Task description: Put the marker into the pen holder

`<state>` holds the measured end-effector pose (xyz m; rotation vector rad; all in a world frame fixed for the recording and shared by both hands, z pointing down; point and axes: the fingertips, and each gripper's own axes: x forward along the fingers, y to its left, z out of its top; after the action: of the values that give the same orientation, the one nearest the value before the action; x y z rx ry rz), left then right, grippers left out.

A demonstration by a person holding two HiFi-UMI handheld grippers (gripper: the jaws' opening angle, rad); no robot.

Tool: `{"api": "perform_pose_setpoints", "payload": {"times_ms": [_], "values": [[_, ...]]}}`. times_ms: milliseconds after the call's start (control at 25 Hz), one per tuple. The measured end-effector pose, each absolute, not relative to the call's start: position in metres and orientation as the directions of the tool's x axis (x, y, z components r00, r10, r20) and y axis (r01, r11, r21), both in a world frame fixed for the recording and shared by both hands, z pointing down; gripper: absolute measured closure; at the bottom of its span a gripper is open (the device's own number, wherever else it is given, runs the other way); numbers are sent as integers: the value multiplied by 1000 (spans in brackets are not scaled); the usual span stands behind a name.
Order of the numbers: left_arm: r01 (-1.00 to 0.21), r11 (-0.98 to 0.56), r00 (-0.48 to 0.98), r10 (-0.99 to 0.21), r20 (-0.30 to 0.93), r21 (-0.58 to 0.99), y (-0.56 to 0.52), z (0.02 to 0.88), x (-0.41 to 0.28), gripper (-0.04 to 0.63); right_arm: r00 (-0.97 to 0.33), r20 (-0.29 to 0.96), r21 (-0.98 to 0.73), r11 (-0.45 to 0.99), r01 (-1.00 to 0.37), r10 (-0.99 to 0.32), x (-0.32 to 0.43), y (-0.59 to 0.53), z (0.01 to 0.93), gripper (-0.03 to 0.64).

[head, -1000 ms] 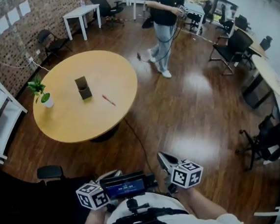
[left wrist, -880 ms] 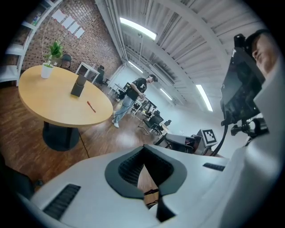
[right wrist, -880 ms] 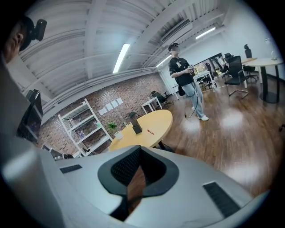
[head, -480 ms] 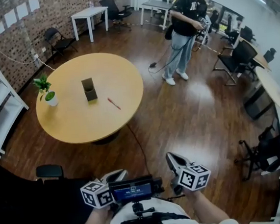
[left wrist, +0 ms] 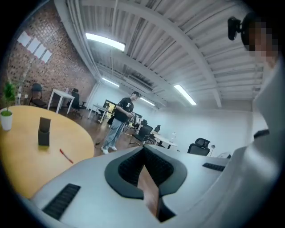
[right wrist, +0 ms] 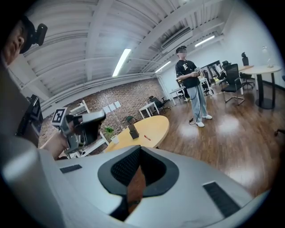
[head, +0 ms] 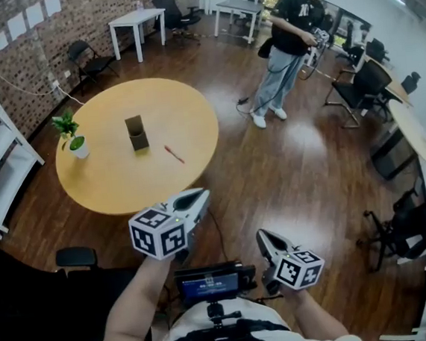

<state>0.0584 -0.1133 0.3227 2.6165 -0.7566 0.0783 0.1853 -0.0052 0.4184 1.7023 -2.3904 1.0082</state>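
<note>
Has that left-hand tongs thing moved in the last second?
Yes. The left tongs rose from beside the chest-mounted screen toward the round table.

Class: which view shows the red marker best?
Head view: the marker lies whole, seen from above, apart from the pen holder. The left gripper view shows a low red streak; the right gripper view, a speck.

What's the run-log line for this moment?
stage: marker not yet picked | marker: lying on table, beside pen holder, apart | left gripper: shut, empty | right gripper: shut, empty
</note>
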Motion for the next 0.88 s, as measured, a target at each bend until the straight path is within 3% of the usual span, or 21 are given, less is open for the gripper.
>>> {"api": "perform_pose_setpoints", "payload": {"times_ms": [560, 880], "values": [[-491, -844, 866, -500, 15, 215, -174, 177, 129, 601, -375, 331, -501, 176, -848, -866, 185, 6, 401, 620], [-463, -866, 885, -462, 53, 190, -147, 197, 122, 601, -395, 330, -506, 193, -841, -857, 178, 5, 402, 620]]}}
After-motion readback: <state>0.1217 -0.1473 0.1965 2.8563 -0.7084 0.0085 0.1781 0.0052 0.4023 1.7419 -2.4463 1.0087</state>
